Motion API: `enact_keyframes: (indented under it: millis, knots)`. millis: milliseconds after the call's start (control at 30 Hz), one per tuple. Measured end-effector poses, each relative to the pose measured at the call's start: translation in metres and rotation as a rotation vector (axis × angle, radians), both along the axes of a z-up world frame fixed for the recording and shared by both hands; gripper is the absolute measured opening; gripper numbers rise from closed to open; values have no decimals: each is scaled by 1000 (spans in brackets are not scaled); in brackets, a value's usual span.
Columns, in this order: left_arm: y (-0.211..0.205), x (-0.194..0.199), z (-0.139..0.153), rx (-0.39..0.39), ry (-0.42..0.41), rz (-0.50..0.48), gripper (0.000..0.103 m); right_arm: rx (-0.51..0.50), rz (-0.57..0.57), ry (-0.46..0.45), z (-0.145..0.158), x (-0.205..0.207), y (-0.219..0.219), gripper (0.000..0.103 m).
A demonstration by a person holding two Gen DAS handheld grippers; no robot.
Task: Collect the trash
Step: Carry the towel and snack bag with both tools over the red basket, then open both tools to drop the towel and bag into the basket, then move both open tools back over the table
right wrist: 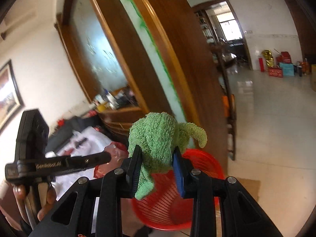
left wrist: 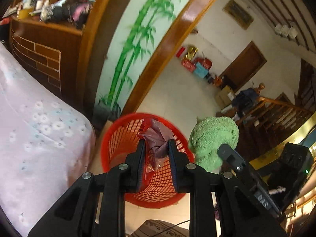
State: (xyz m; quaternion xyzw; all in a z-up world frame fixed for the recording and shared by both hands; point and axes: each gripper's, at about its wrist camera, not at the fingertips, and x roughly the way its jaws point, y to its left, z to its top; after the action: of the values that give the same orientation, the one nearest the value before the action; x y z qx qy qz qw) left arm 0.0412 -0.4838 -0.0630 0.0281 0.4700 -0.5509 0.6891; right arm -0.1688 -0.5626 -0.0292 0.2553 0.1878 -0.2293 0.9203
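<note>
Left gripper (left wrist: 156,146) held a crumpled pinkish plastic bag (left wrist: 158,136); jaws narrow, both pads pressed on the bag. The bag hung directly over the open mouth of the red basket (left wrist: 118,138), above the rim, not yet inside. More crinkled red-clear plastic (left wrist: 151,167) showed below the bag between the jaws, against the basket's mesh; whether it lay in the basket or hung from the bag, could not tell.

Right gripper (right wrist: 157,159) held a green terry cloth (right wrist: 154,136); jaws partly closed, clamped on its bunched middle. One end of the cloth drooped below the left pad, a second lobe stuck out to the upper right. In the right wrist view the cloth sat over the near edge of the basket (right wrist: 207,158), above it. In the left wrist view the same cloth (left wrist: 211,138) appeared just to the right of the basket, outside the rim as seen from that angle.

Basket stood on the pale tiled floor (left wrist: 177,98), near the foot of a wooden-framed panel painted with green bamboo (left wrist: 134,45). A bed with a pink flowered cover (left wrist: 39,128) lay to the left of the basket, close beside it.

In the right wrist view the left gripper (right wrist: 106,158) entered from the left, held by a hand (right wrist: 45,201), its tip against red plastic (right wrist: 116,152). Background blurred in both views.
</note>
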Motion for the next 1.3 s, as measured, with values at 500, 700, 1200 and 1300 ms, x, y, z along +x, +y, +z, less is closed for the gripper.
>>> enact_keyframes:
  millis: [500, 700, 1200, 1300]
  knots:
    - [21, 16, -30, 39, 11, 40, 54, 61, -19, 138, -33, 4, -7, 53]
    - [131, 19, 17, -53, -119, 218, 75, 8, 42, 20, 2, 8, 31, 73]
    - [454, 60, 48, 38, -261, 881, 80, -19, 603, -134, 34, 124, 230, 86]
    - [499, 69, 43, 37, -224, 982, 80, -15, 710, -112, 31, 154, 262, 86]
